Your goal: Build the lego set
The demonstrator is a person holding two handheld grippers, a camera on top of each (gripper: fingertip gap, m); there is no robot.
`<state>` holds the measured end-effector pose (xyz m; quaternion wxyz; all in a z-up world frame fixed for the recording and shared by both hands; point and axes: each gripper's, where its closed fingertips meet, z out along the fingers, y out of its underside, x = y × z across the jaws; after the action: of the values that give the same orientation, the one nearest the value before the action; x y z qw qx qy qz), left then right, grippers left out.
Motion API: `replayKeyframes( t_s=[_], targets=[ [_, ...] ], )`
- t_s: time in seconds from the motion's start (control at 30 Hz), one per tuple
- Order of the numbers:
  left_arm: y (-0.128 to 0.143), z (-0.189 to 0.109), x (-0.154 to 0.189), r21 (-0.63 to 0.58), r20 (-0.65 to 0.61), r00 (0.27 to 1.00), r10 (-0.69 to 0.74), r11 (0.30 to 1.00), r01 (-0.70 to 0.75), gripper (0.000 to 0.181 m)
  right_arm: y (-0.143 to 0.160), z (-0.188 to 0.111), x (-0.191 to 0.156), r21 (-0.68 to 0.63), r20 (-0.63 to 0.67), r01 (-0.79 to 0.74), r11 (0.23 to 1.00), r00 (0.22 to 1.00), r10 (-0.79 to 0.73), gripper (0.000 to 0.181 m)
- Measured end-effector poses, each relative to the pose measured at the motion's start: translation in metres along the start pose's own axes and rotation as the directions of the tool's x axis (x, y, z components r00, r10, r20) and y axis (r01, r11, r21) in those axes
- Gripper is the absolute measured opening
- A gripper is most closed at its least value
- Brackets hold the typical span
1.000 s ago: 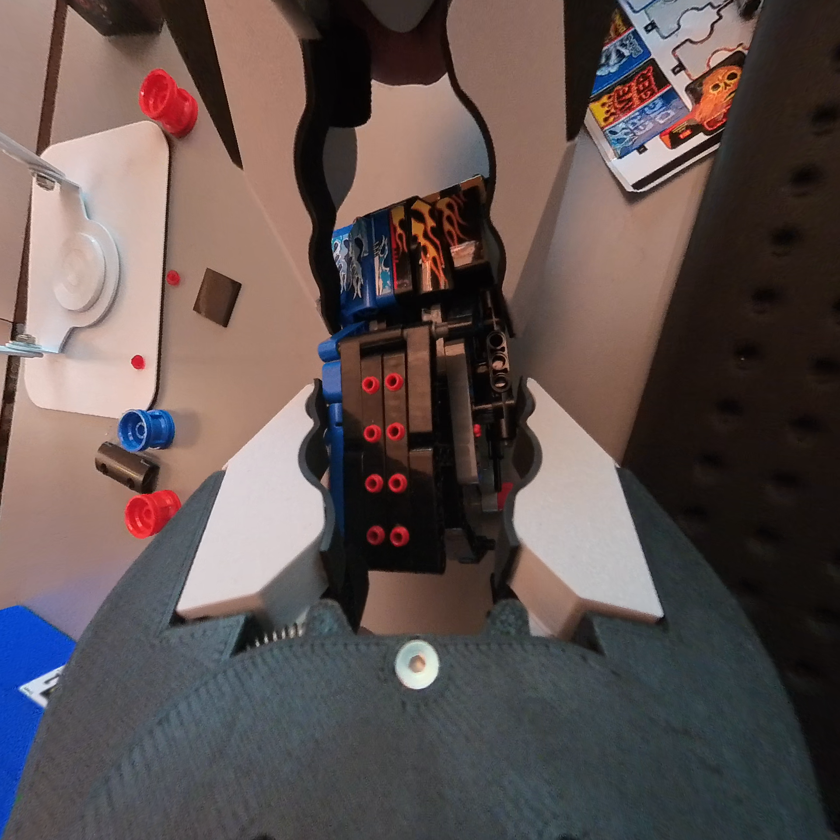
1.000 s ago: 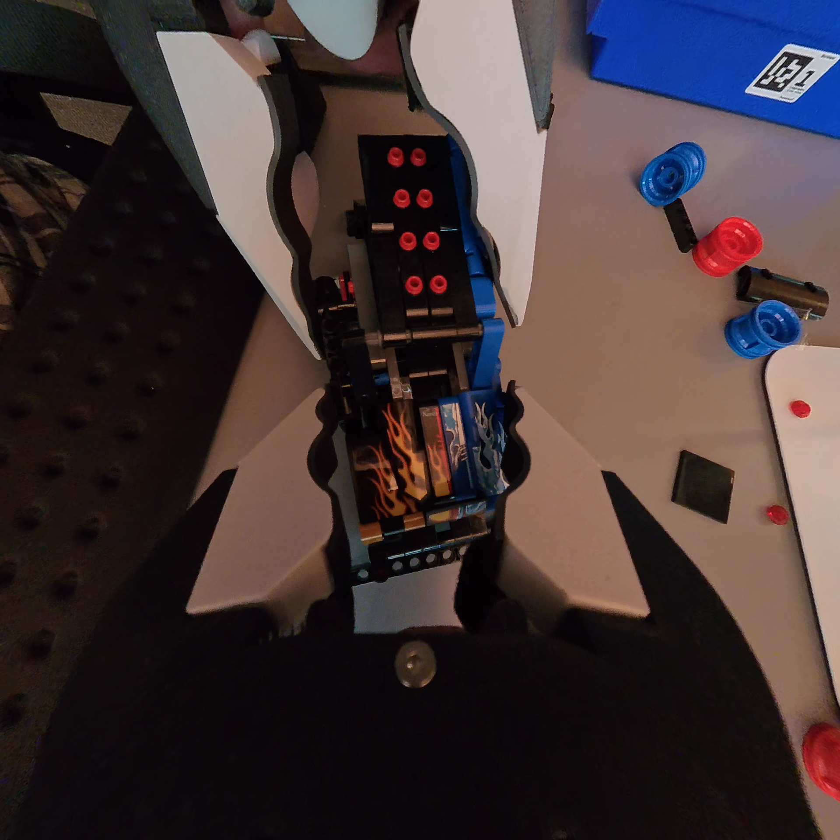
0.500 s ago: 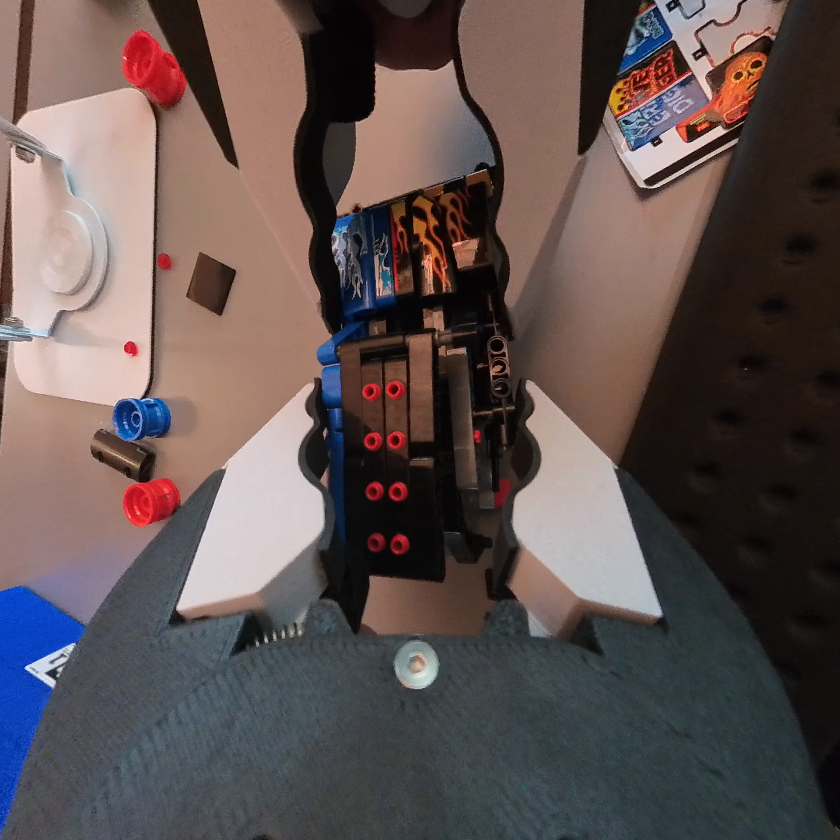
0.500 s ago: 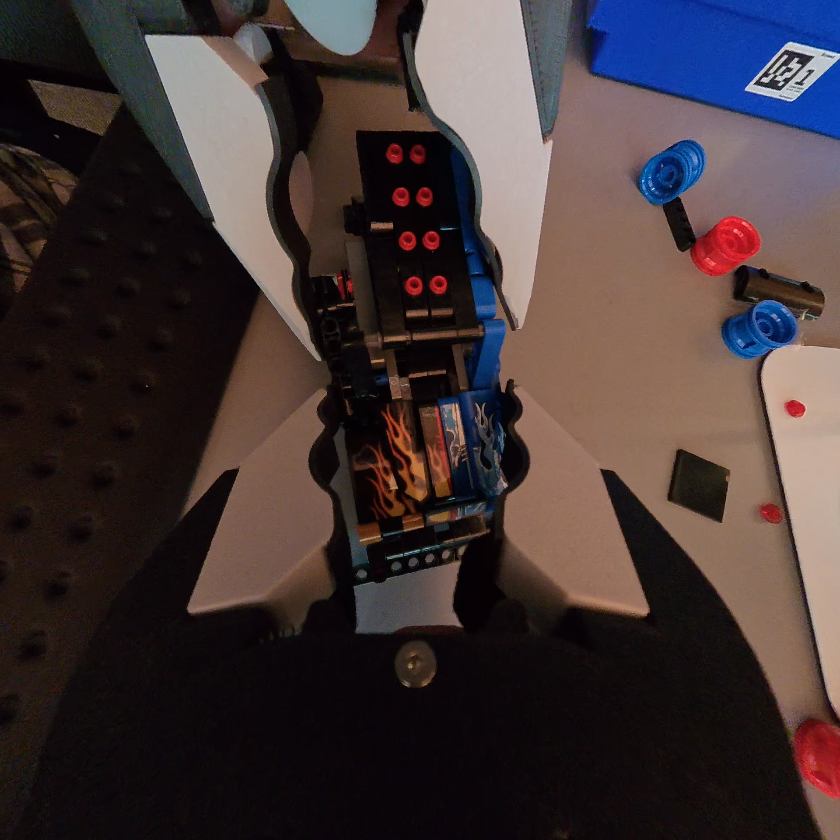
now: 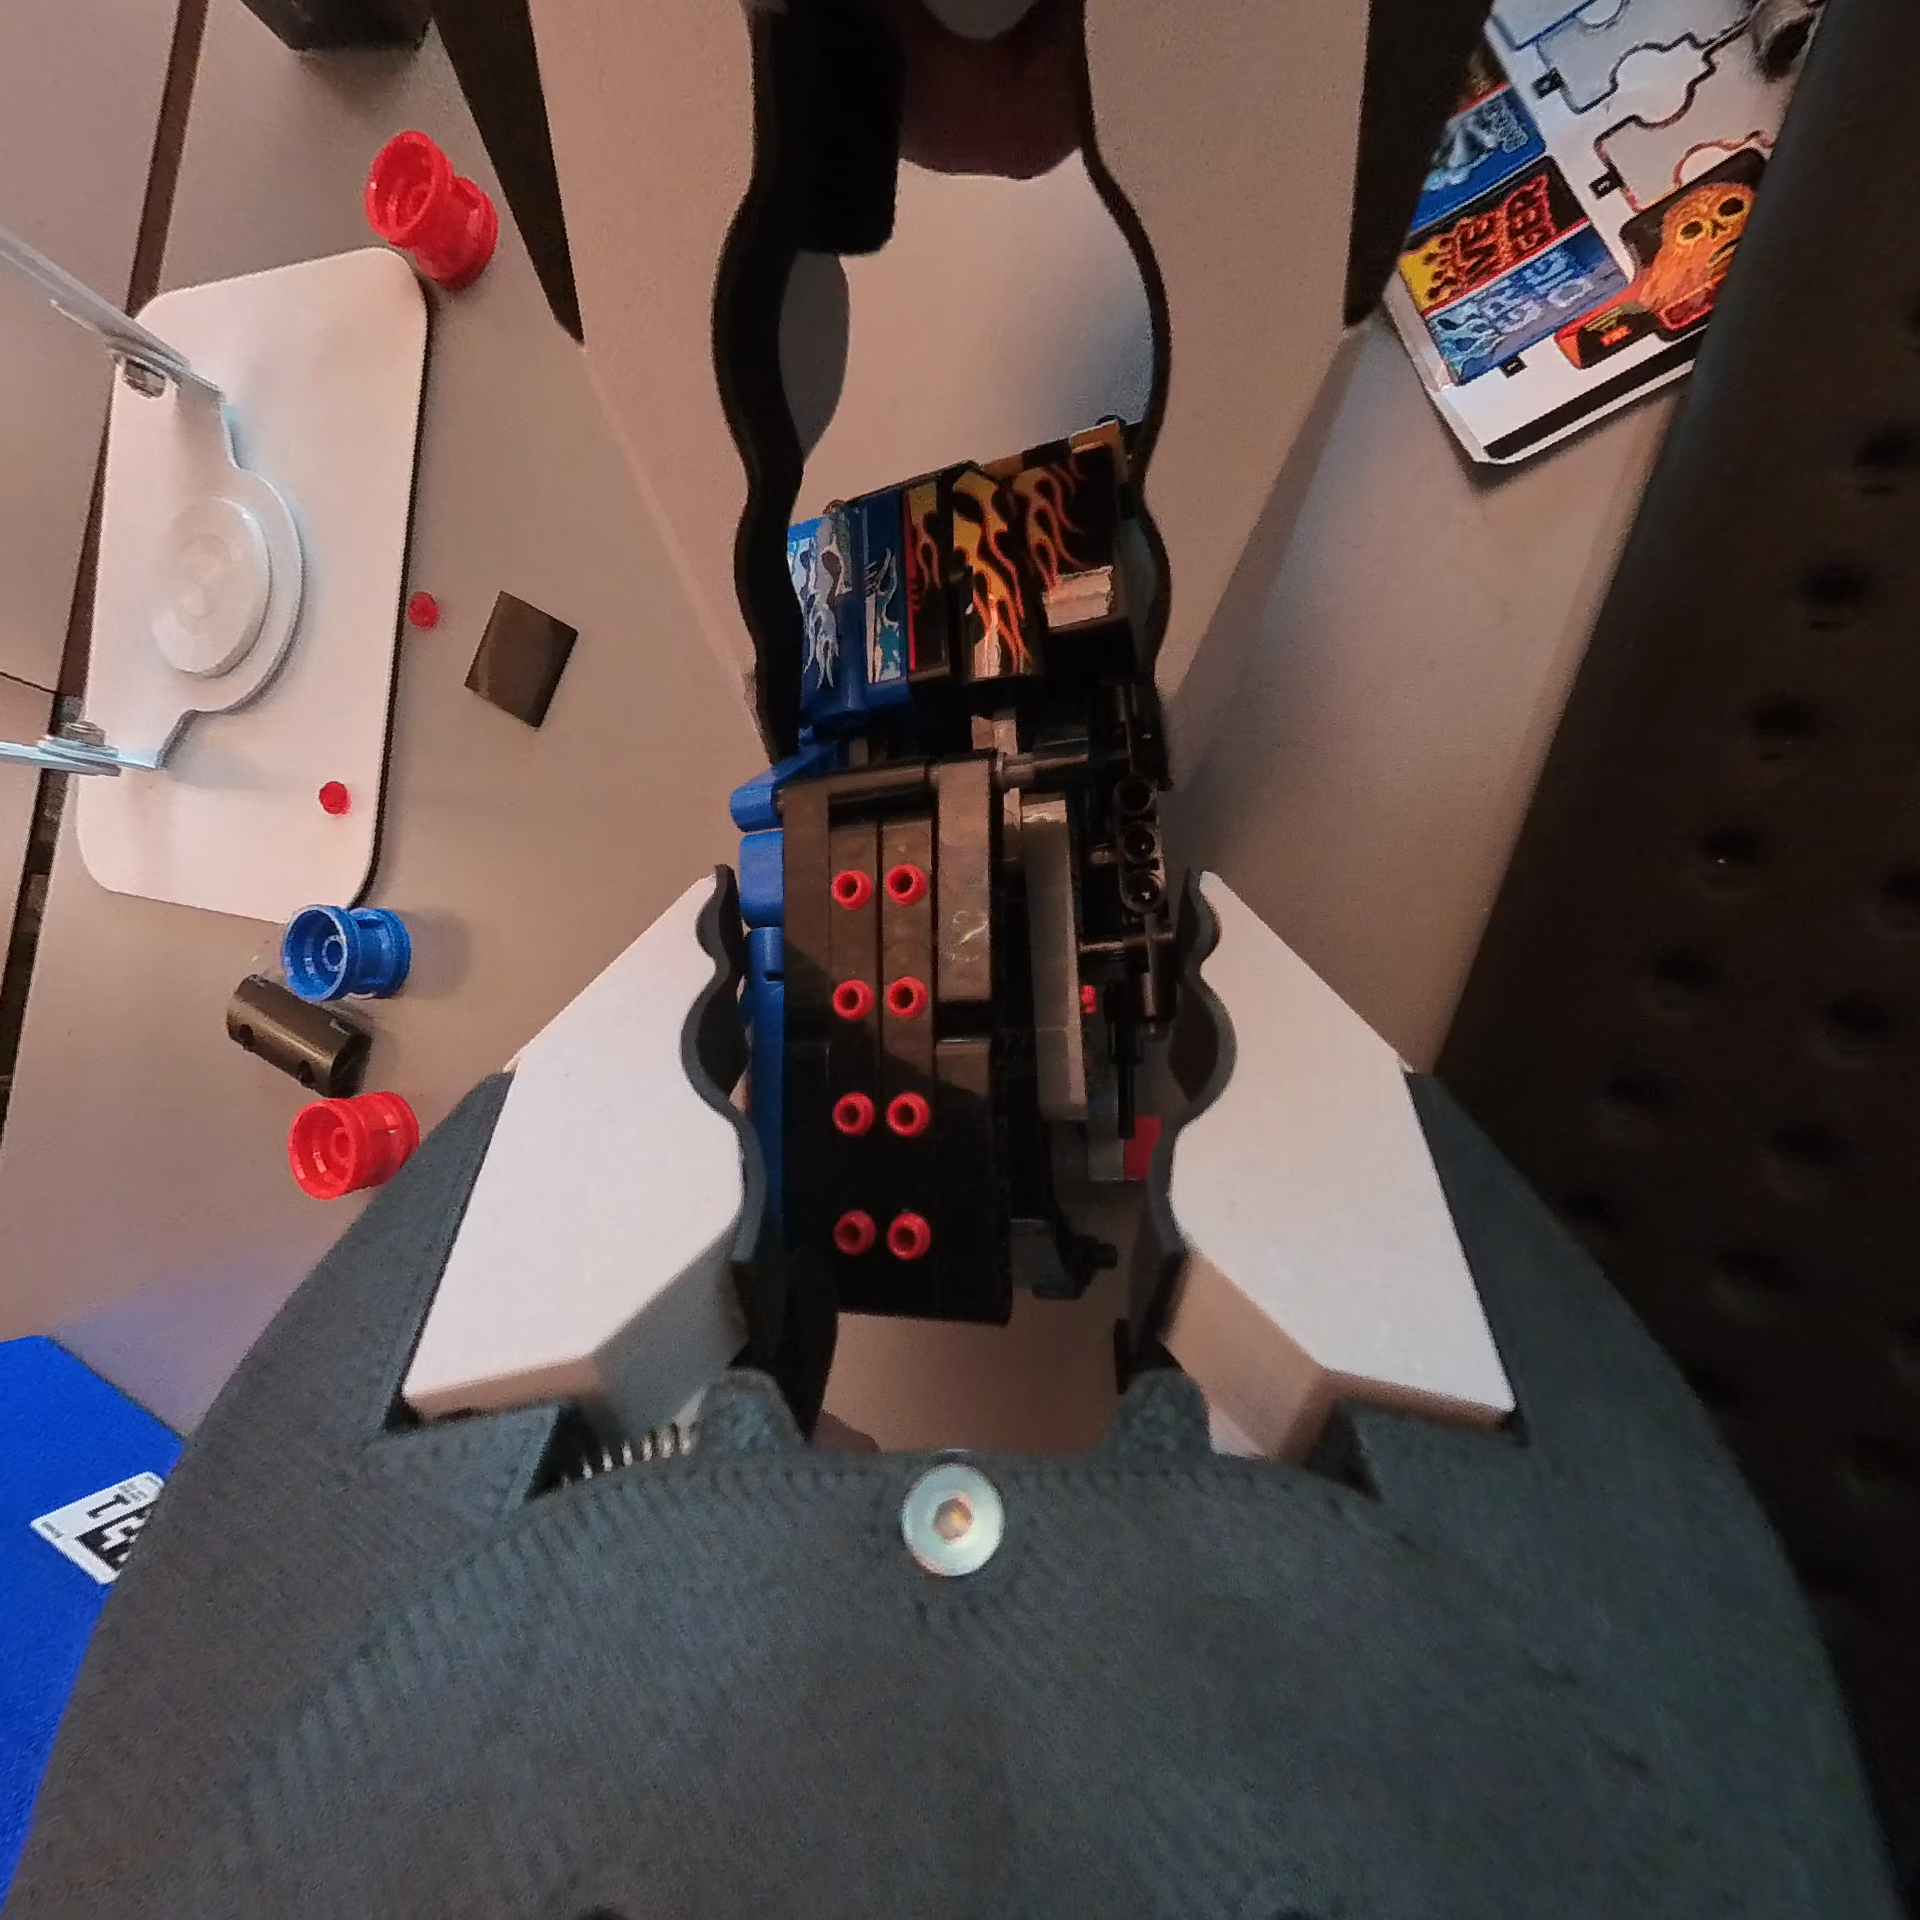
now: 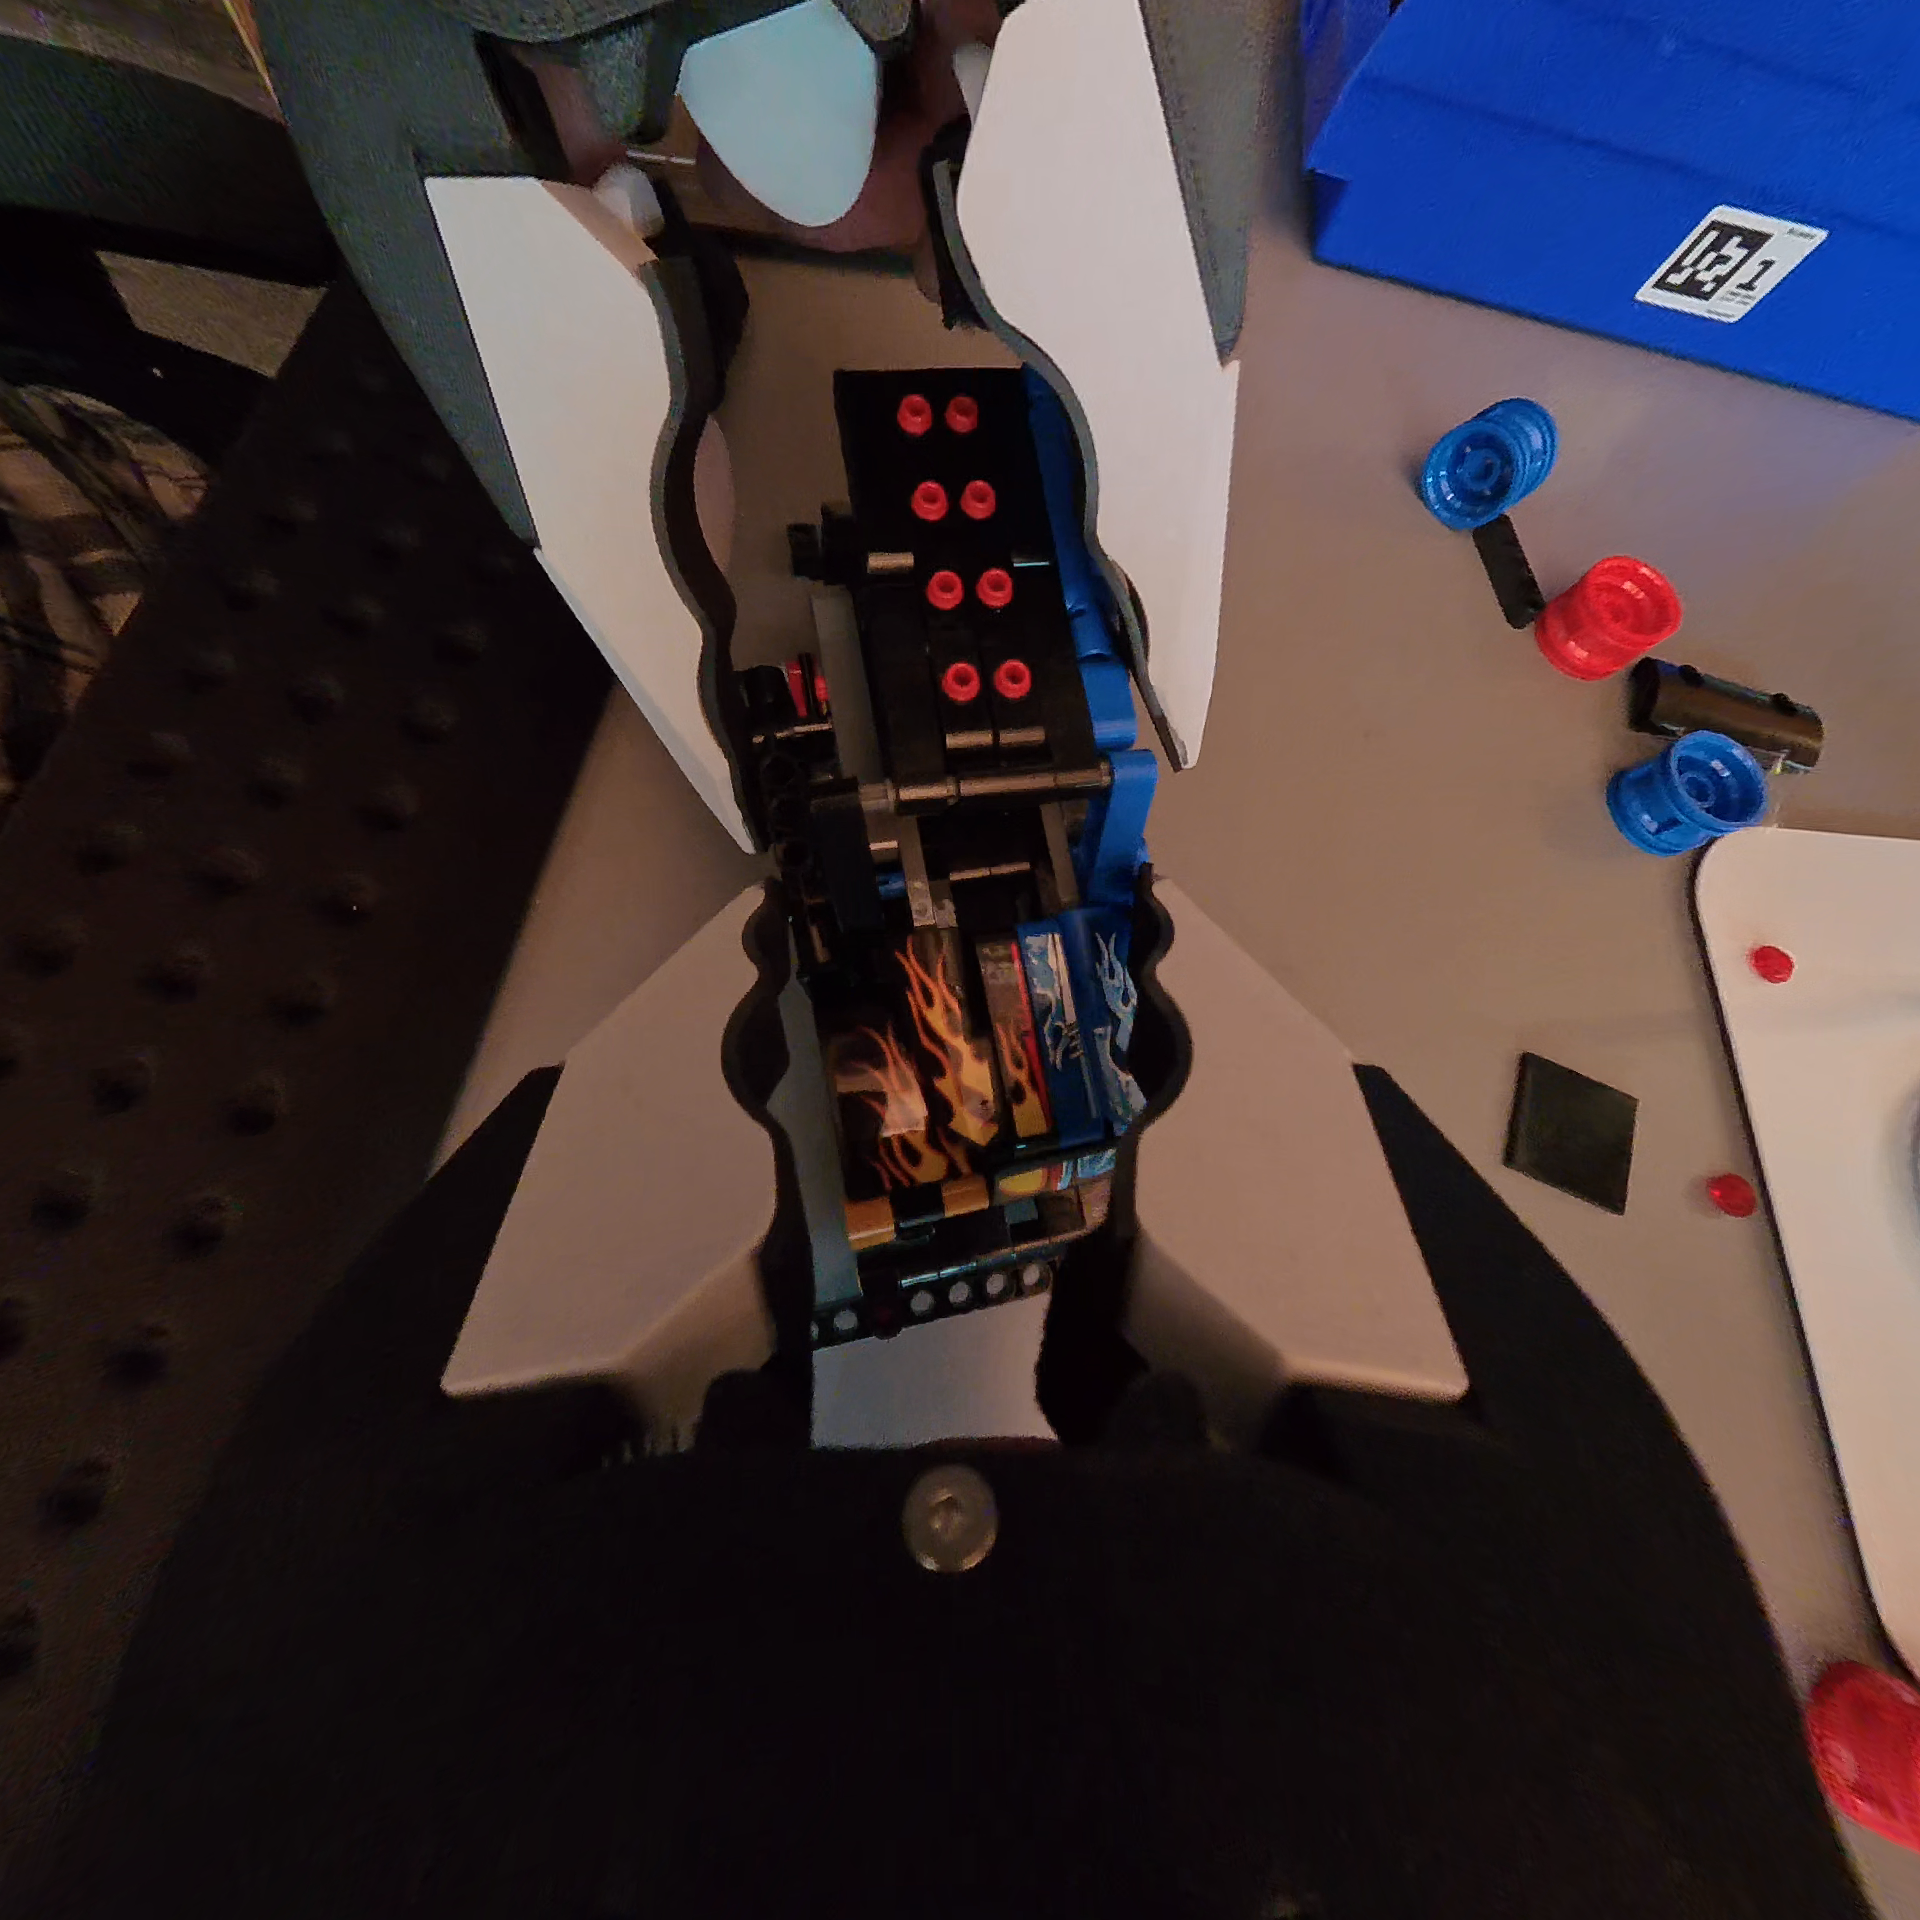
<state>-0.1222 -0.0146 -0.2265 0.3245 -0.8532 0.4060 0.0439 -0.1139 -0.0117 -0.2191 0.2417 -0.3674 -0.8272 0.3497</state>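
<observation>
Left wrist view: the left tongs (image 5: 956,1049) are closed around the black end of the lego model (image 5: 935,987), the end with two rows of red studs.
Right wrist view: the right tongs (image 6: 956,1049) are closed around the flame-decorated end of the lego model (image 6: 966,883).
Model place: held between the two tongs, above the beige surface (image 5: 644,810); I cannot tell whether it touches the surface.
Long axis: it runs straight from one pair of tongs to the other, in line with both cameras.
Pointing: the studded black end faces the left tongs, the blue and orange flame panels face the right tongs; the blue side rail lies on the side of the loose parts.
Loose parts: two blue wheel hubs (image 6: 1486,462), a red wheel hub (image 6: 1605,613) and a black connector (image 6: 1725,717) sit close together on the surface; a black tile (image 6: 1569,1127) lies nearer, apart from them.
White board: its rounded edge (image 6: 1787,1039) lies just beyond the tile, with a small red stud (image 6: 1769,963) on it.
Edges: a blue box (image 6: 1610,156) bounds the far corner; a dark studded mat (image 6: 260,935) runs along the opposite side.
Sticker sheet: (image 5: 1558,239) lies beside the mat's edge.
Open room: bare surface shows between the model and the loose parts.
</observation>
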Motion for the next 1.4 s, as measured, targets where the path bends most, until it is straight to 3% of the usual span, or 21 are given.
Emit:
replayKeyframes(
  t_s=[0.37, 0.8, 0.93, 1.4],
  targets=[
    [0.002, 0.001, -0.001, -0.061, -0.031, 0.999, 0.016, 0.998, -0.018, 0.076, 0.0, 0.001, 0.001, 0.002, 0.04, -0.027, 1.0, 0.999, 0.027, 0.059],
    [0.004, -0.001, -0.003, -0.005, 0.023, 1.0, -0.004, 1.0, 0.004, 0.084, 0.003, -0.006, 0.001, 0.015, 0.034, -0.031, 0.999, 0.999, 0.03, 0.061],
    [-0.008, -0.002, -0.001, 0.031, 0.021, 1.0, -0.009, 0.999, 0.008, 0.074, 0.002, -0.004, -0.001, 0.026, 0.033, -0.019, 0.999, 0.999, 0.019, 0.059],
    [-0.008, 0.001, -0.004, 0.025, -0.01, 1.0, -0.018, 1.0, 0.018, 0.074, 0.0, -0.003, 0.002, 0.035, 0.055, -0.037, 0.999, 0.998, 0.035, 0.058]
  ],
)
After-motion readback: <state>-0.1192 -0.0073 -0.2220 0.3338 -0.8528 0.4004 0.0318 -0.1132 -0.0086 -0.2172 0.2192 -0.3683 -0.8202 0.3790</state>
